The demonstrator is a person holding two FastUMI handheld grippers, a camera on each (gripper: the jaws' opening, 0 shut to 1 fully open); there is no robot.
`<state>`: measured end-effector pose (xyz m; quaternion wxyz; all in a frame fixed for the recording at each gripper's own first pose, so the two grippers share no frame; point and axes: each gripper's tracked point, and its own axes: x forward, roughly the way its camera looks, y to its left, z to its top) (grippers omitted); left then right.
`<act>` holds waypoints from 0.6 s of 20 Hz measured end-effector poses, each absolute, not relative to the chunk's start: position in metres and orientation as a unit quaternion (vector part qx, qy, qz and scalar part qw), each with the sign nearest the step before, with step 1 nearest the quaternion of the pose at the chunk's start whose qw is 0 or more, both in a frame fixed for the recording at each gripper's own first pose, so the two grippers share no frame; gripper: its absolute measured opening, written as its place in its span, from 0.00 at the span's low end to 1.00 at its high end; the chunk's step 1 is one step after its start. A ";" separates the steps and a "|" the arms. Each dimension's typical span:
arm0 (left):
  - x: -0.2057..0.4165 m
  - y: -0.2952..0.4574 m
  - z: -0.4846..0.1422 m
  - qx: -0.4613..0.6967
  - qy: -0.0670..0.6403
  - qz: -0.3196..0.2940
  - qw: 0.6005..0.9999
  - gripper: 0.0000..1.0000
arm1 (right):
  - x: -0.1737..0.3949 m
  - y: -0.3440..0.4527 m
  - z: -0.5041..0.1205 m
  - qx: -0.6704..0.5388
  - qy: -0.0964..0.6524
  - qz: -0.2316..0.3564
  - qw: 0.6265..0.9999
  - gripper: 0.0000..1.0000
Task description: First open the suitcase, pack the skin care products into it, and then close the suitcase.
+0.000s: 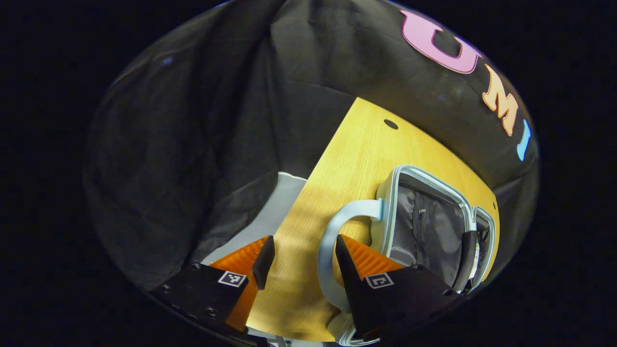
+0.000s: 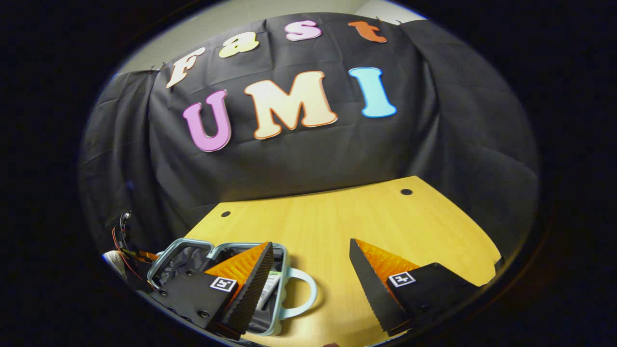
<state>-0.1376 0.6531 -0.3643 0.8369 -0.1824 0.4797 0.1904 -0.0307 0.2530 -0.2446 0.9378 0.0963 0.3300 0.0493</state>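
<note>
The light-blue suitcase (image 1: 385, 193) lies open on the wooden table (image 1: 356, 144), showing its grey lining and a zipped mesh pocket (image 1: 424, 226). Its loop handle (image 1: 324, 241) curves between the fingers of my left gripper (image 1: 301, 248), close to the right-hand finger (image 1: 359, 262). That gripper is open and holds nothing. In the right gripper view the suitcase (image 2: 166, 255) sits at the lower left with its handle (image 2: 308, 289) towards the table's middle. My right gripper (image 2: 311, 243) is open above the table. A white and green item (image 2: 270, 284) inside the case is mostly hidden behind the left-hand finger (image 2: 250, 277).
The table (image 2: 337, 217) has small round holes (image 2: 406, 192) near its far edge. Black cloth hangs behind and beside it. Red and black cables (image 2: 123, 241) show at the left edge, past the suitcase. Pale floor (image 1: 279, 202) lies beyond the table's side edge.
</note>
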 end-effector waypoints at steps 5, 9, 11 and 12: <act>-0.135 0.633 -0.378 -0.195 0.525 0.151 0.814 0.22 | -0.040 0.226 -0.237 0.057 0.310 0.022 0.949 0.98; -0.117 0.631 -0.345 -0.172 0.517 0.151 0.825 0.05 | -0.037 0.218 -0.235 0.076 0.296 0.013 0.952 0.98; -0.103 0.629 -0.316 -0.139 0.499 0.144 0.843 0.04 | -0.033 0.214 -0.232 0.073 0.285 0.021 0.956 0.98; -0.095 0.622 -0.298 -0.130 0.487 0.139 0.852 0.04 | -0.030 0.213 -0.231 0.067 0.280 0.027 0.957 0.98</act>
